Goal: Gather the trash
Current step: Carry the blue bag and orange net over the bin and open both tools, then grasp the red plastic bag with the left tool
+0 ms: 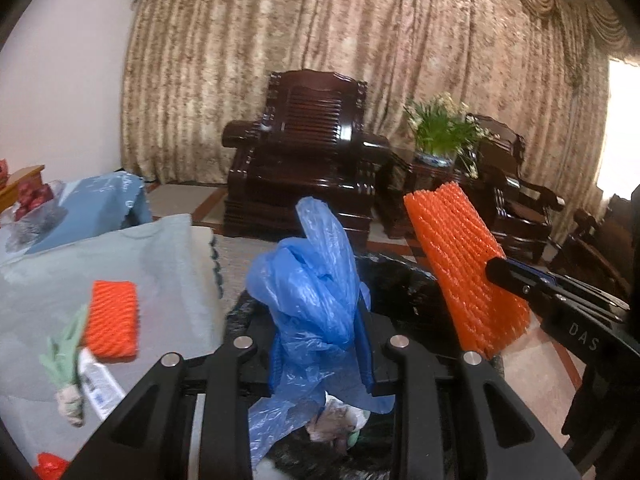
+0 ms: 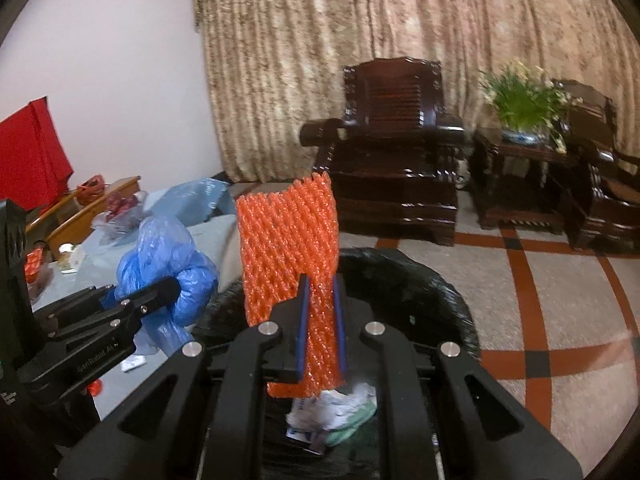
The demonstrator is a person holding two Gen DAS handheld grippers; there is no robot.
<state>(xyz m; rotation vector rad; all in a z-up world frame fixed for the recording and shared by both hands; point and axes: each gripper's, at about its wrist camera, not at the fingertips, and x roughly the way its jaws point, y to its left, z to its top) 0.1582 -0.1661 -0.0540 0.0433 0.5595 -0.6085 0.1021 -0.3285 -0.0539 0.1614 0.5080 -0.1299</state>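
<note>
My left gripper is shut on a crumpled blue plastic bag, which bulges up above its pads. My right gripper is shut on an orange foam net sleeve that stands upright between its blue pads. Both hang over the rim of a bin with a black liner, side by side, the left gripper to the left. White paper and green scraps lie inside the bin. A second orange foam net, a green paper scrap and a white wrapper lie on the cloth-covered table.
Dark wooden armchairs and a side table with a potted plant stand before a beige curtain. Farther along the table at the left sit a bag of red fruit and a blue plastic sheet. Tiled floor lies right of the bin.
</note>
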